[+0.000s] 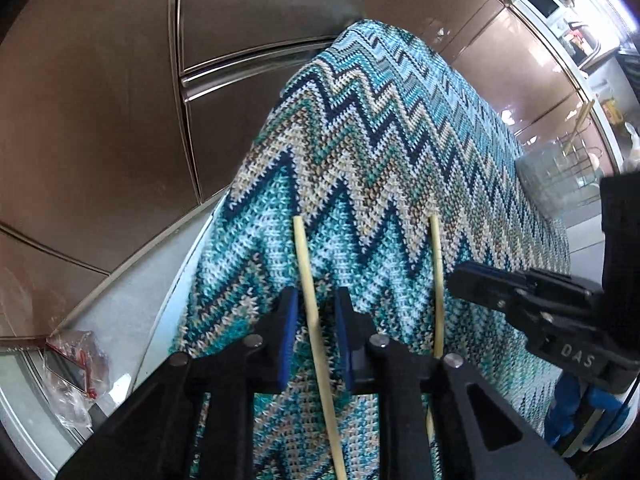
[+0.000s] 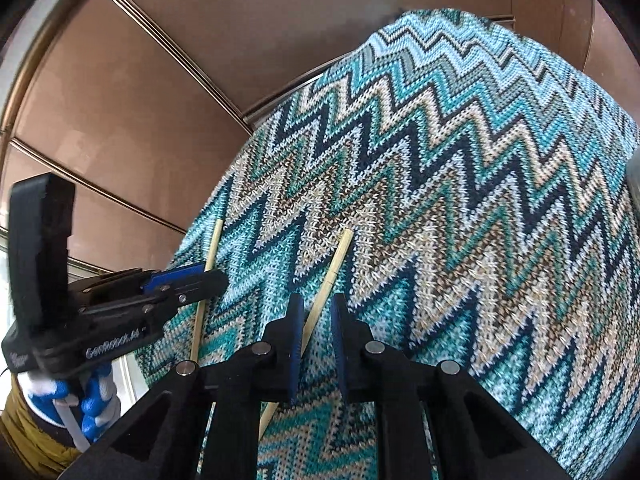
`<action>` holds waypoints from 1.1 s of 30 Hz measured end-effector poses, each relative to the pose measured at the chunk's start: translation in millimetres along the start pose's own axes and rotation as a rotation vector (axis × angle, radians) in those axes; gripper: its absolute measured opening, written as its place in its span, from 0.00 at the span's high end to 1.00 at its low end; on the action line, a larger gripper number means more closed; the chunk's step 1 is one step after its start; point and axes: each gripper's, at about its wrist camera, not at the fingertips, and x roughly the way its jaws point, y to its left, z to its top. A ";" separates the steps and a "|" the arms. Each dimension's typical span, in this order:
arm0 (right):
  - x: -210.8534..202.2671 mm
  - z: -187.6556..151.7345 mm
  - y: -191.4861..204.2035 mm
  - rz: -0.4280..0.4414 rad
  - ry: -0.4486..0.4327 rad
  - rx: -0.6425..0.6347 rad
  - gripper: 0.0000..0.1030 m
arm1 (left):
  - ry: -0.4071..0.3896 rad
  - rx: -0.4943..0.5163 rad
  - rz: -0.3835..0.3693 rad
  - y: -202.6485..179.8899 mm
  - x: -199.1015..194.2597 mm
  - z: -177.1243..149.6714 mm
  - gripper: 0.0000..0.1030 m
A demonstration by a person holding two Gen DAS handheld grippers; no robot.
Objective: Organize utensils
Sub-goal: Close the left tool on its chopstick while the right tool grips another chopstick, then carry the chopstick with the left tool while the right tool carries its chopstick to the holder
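Two pale wooden chopsticks lie on a blue zigzag knitted cloth (image 1: 380,168). In the left wrist view my left gripper (image 1: 316,316) is open, its blue pads on either side of the left chopstick (image 1: 310,300) without touching it. The other chopstick (image 1: 438,280) lies to the right, with my right gripper (image 1: 460,280) beside it. In the right wrist view my right gripper (image 2: 316,320) is open around the right chopstick (image 2: 334,268). The left gripper (image 2: 216,276) shows at the left over the left chopstick (image 2: 206,280).
Brown cabinet doors (image 1: 100,120) with metal trim stand behind the cloth-covered surface. A crumpled plastic bag (image 1: 76,372) lies on the white ledge at the lower left. A wire rack (image 1: 568,176) and kitchen items stand at the far right.
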 end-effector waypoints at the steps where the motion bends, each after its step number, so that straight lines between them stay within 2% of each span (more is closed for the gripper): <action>1: 4.2 2.6 1.4 -0.009 0.011 0.000 0.87 | -0.002 0.009 0.007 -1.3 -0.1 -0.4 0.86; 6: 24.4 11.0 6.1 -0.065 0.063 0.002 0.87 | -0.006 0.023 0.019 0.7 0.5 0.0 0.92; 9: 27.5 13.4 9.0 -0.082 0.066 0.008 0.89 | -0.010 0.036 0.022 0.5 0.1 -1.2 0.92; 16: 31.6 15.8 8.6 -0.066 0.056 0.041 0.93 | -0.007 0.026 0.033 -1.0 0.1 -1.2 0.94; 22: -5.6 -7.4 4.7 -0.034 -0.002 0.043 0.94 | -0.024 -0.013 0.015 2.5 -4.2 -3.2 0.95; 33: -88.6 -59.4 15.6 -0.011 -0.196 0.007 0.94 | -0.236 0.030 -0.068 -15.2 -72.7 -28.6 0.95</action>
